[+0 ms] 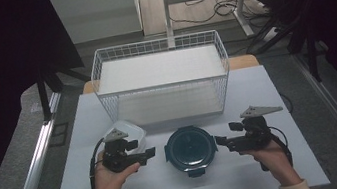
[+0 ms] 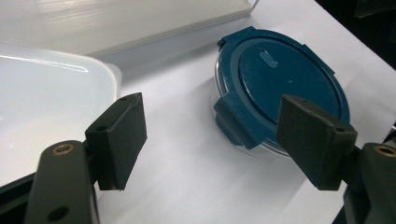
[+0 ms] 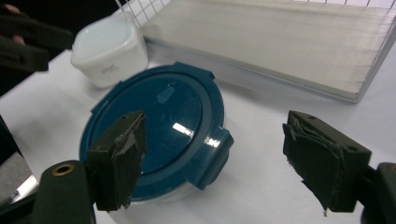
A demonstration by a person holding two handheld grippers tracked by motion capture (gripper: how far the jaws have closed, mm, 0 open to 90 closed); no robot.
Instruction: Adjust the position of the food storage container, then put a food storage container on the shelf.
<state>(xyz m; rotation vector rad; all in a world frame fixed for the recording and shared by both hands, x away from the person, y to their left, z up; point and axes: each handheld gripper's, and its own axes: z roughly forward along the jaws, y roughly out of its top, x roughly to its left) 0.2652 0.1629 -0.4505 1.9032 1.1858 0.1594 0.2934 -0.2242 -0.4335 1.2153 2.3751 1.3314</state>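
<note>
At the left of the high view, the left tool (image 1: 151, 152) is held low over the counter (image 1: 256, 86), its jaws spread apart with nothing between them. Just behind it a white square container (image 1: 129, 129) is seen, close to the left hand (image 1: 110, 176). In the left gripper view the white container (image 2: 46, 102) lies beside the left jaw, while the round blue-lidded container (image 2: 285, 84) lies ahead and toward the right jaw, clear of both pads.

In the middle of the counter, in front of the wire basket (image 1: 156, 45), the blue-lidded container (image 1: 190, 147) is set flat, its lid clipped on. It sits between the two tools, about equally near each; being round, it offers no long axis, only side latches.

At the right, the right tool (image 1: 220, 141) is pointed inward at the container's rim, jaws likewise apart and empty. In the right gripper view the container (image 3: 159, 126) lies partly behind the left jaw, a latch (image 3: 212, 161) facing the gap.

A two-sided approach is judged likely.
</note>
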